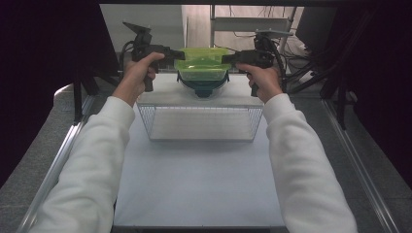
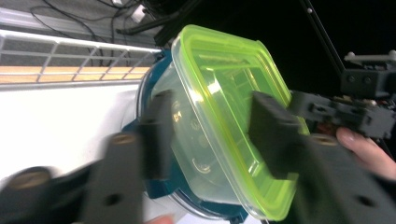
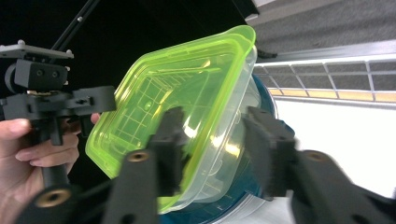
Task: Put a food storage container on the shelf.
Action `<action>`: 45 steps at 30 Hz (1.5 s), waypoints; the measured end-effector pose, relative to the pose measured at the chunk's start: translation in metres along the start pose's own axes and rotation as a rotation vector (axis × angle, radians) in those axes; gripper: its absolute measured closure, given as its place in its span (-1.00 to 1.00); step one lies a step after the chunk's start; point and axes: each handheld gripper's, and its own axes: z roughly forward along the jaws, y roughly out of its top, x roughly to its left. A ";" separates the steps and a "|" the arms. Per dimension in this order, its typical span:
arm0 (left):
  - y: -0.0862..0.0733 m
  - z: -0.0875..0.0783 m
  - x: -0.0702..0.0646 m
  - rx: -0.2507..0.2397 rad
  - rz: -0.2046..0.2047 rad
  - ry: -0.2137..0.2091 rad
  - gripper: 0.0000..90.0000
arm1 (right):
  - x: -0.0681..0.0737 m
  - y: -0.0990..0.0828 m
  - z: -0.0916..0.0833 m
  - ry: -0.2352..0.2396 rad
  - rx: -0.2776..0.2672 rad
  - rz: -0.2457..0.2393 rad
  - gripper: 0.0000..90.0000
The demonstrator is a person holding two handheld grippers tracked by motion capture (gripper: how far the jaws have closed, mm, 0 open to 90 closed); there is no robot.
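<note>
- One clear plastic food container with a lime-green lid (image 1: pixel 201 63) sits at the far end of the table, resting on top of one dark teal round bowl (image 1: pixel 203 86).
- In the left gripper view the clear plastic food container (image 2: pixel 219 116) appears turned on its side because the camera is rolled; the dark teal round bowl (image 2: pixel 163 186) shows beneath and behind it.
- In the right gripper view the same container (image 3: pixel 187 107) overlaps the teal bowl (image 3: pixel 252 186), whose rim curves out past it.
- Two grippers are at work, one in each hand. The left gripper (image 1: pixel 176 52) reaches in level from the left side of the container, the right gripper (image 1: pixel 227 58) from the right side.
- The left gripper (image 2: pixel 205 135) has its two black jaws spread on either side of the container's edge, one over the clear wall and one over the green lid; gaps show at the pads, so the claw is released rather than clenched.
- The right gripper (image 3: pixel 212 149) likewise straddles the container's edge with its two jaws parted and not pressing; it too is released.
- One white wire basket (image 1: pixel 145 116), rectangular, stands just in front of the bowl, nearer the person, and holds nothing that can be seen.
- One white table (image 1: pixel 199 184) carries all of these things.
- Two white sleeves (image 1: pixel 92 160) come in from the bottom of the high view, one per forearm.
</note>
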 end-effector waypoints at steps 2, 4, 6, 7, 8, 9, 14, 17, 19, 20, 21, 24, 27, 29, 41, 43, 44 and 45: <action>0.000 -0.003 -0.002 -0.025 0.022 0.019 -0.20 | 0.002 0.000 -0.002 -0.016 -0.018 -0.036 -0.12; -0.002 -0.009 -0.005 -0.047 0.047 0.023 -0.28 | 0.006 -0.001 -0.006 -0.050 -0.050 -0.076 -0.26; -0.004 -0.015 -0.010 -0.053 0.083 0.019 -0.34 | 0.010 -0.002 -0.013 -0.066 -0.083 -0.114 -0.36; -0.007 -0.020 -0.014 -0.060 0.114 0.030 -0.37 | 0.012 -0.003 -0.017 -0.061 -0.095 -0.135 -0.37; -0.009 -0.023 -0.017 -0.065 0.128 0.037 -0.39 | 0.014 -0.005 -0.022 -0.055 -0.099 -0.160 -0.39; -0.011 -0.027 -0.020 -0.071 0.152 0.043 -0.40 | 0.016 -0.006 -0.025 -0.055 -0.100 -0.177 -0.40; -0.034 -0.048 -0.033 -0.100 0.227 0.062 -0.44 | 0.022 -0.020 -0.046 -0.045 -0.101 -0.280 -0.42; -0.054 -0.058 -0.038 -0.105 0.274 0.088 -0.46 | 0.024 -0.033 -0.056 -0.051 -0.093 -0.328 -0.43; -0.070 -0.066 -0.041 -0.101 0.306 0.104 -0.47 | 0.024 -0.047 -0.063 -0.050 -0.077 -0.363 -0.44; -0.080 -0.068 -0.042 -0.099 0.322 0.110 -0.47 | 0.024 -0.052 -0.066 -0.046 -0.077 -0.374 -0.44; -0.089 -0.071 -0.042 -0.091 0.339 0.116 -0.47 | 0.024 -0.060 -0.069 -0.047 -0.072 -0.389 -0.44; -0.119 -0.077 -0.042 -0.074 0.376 0.127 -0.47 | 0.022 -0.084 -0.077 -0.050 -0.052 -0.427 -0.44; -0.151 -0.079 -0.037 -0.050 0.395 0.129 -0.48 | 0.017 -0.110 -0.085 -0.073 -0.029 -0.475 -0.44; -0.170 -0.078 -0.033 -0.037 0.407 0.137 -0.47 | 0.012 -0.127 -0.092 -0.086 -0.024 -0.487 -0.44; -0.269 -0.051 0.003 0.087 0.440 0.221 -0.47 | -0.044 -0.228 -0.100 -0.130 0.038 -0.432 -0.43; -0.274 -0.050 0.008 0.088 0.424 0.223 -0.47 | -0.051 -0.236 -0.099 -0.134 0.050 -0.416 -0.43; -0.275 -0.049 0.009 0.090 0.421 0.225 -0.47 | -0.054 -0.239 -0.098 -0.135 0.053 -0.406 -0.43; -0.275 -0.050 0.010 0.094 0.425 0.230 -0.47 | -0.055 -0.241 -0.099 -0.136 0.052 -0.404 -0.43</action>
